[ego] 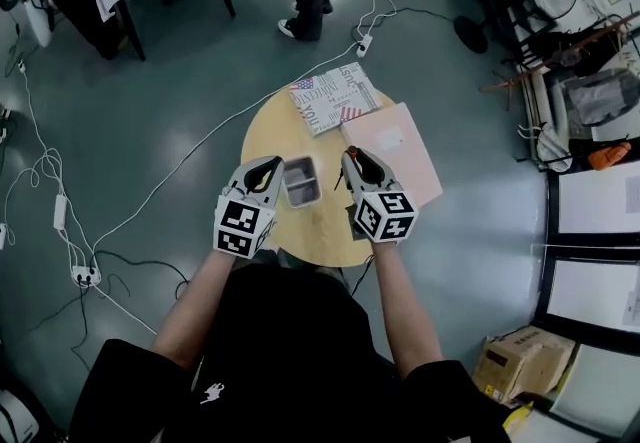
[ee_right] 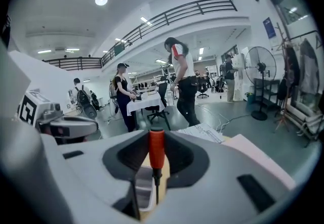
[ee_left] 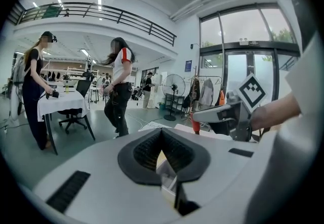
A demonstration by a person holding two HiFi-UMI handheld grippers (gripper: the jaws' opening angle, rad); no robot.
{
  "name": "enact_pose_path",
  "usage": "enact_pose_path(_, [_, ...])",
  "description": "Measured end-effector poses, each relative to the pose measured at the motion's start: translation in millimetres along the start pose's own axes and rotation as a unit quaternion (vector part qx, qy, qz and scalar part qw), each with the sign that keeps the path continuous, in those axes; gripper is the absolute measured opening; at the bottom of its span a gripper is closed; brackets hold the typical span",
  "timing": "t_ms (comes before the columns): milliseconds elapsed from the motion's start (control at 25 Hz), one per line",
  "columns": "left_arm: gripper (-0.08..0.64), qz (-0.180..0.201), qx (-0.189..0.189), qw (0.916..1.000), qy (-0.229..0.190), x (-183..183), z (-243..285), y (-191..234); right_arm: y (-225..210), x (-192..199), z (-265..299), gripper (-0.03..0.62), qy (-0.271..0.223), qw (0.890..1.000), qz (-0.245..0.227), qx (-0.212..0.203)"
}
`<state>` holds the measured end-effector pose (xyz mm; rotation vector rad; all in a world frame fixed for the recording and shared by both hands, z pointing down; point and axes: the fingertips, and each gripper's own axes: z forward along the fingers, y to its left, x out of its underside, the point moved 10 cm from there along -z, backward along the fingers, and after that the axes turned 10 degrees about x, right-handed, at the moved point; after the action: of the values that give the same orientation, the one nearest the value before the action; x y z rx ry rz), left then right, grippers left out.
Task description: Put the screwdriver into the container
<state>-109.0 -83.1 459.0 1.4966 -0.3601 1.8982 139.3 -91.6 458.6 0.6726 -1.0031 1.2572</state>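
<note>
Head view: above a round wooden table (ego: 262,136), the left gripper (ego: 268,164) hovers just left of the grey container (ego: 300,181), its jaws drawn together at the tips with nothing between them, as the left gripper view confirms, with only the container's rim and a sliver of tabletop showing beyond the pads. The open container sits near the table's middle, between the two grippers. Just to its right, the right gripper (ego: 352,155) has its jaws clamped on the screwdriver (ee_right: 156,150), red handle pinched between the pads and thin metal shaft hanging beside the container's right rim. Farther right lies a pink board (ego: 410,156), with a printed paper (ego: 333,96) behind it.
</note>
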Motion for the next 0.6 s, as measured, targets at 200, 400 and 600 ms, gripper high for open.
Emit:
enact_pose_path(200, [0.002,-0.016,-0.027,0.9995,-0.002,4,-9,7,11,-6,18,0.097,-0.018,0.999,0.019,-0.025])
enact_pose_path(400, [0.003,-0.03,-0.05,0.9983,0.001,11,-17,12,19,-7,37,0.097,-0.028,0.997,0.055,-0.048])
enact_pose_path(600, [0.002,-0.044,-0.071,0.9965,0.004,18,-20,15,26,-1,56,0.097,-0.028,0.994,0.079,-0.069])
